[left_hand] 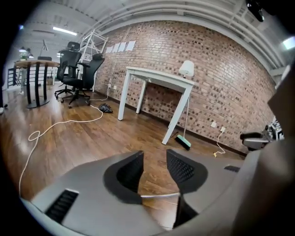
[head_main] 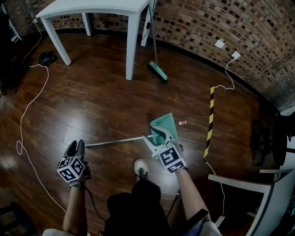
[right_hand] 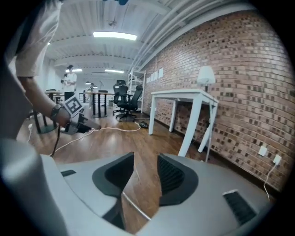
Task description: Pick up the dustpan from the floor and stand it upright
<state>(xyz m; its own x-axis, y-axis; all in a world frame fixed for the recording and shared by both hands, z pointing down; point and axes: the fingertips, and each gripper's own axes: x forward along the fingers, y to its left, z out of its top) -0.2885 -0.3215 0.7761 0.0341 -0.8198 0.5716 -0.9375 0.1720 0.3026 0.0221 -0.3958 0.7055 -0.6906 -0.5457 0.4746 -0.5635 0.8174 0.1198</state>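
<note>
The green dustpan (head_main: 164,126) lies flat on the wooden floor, its long metal handle (head_main: 115,141) running to the left. My right gripper (head_main: 156,137) hovers over the pan end, jaws apart, and in the right gripper view the handle (right_hand: 133,208) crosses low between the open fingers (right_hand: 171,175). My left gripper (head_main: 76,146) is at the handle's far left end. In the left gripper view the handle (left_hand: 159,195) passes between the spread jaws of that gripper (left_hand: 154,161). Neither gripper's pads press on it.
A white table (head_main: 131,9) stands at the back with a green broom (head_main: 158,72) leaning beside it. A white cable (head_main: 26,110) snakes along the left floor. A yellow-black striped strip (head_main: 210,124) and a small red object (head_main: 183,123) lie right of the pan. A black chair (head_main: 267,143) and white furniture (head_main: 272,193) are at the right.
</note>
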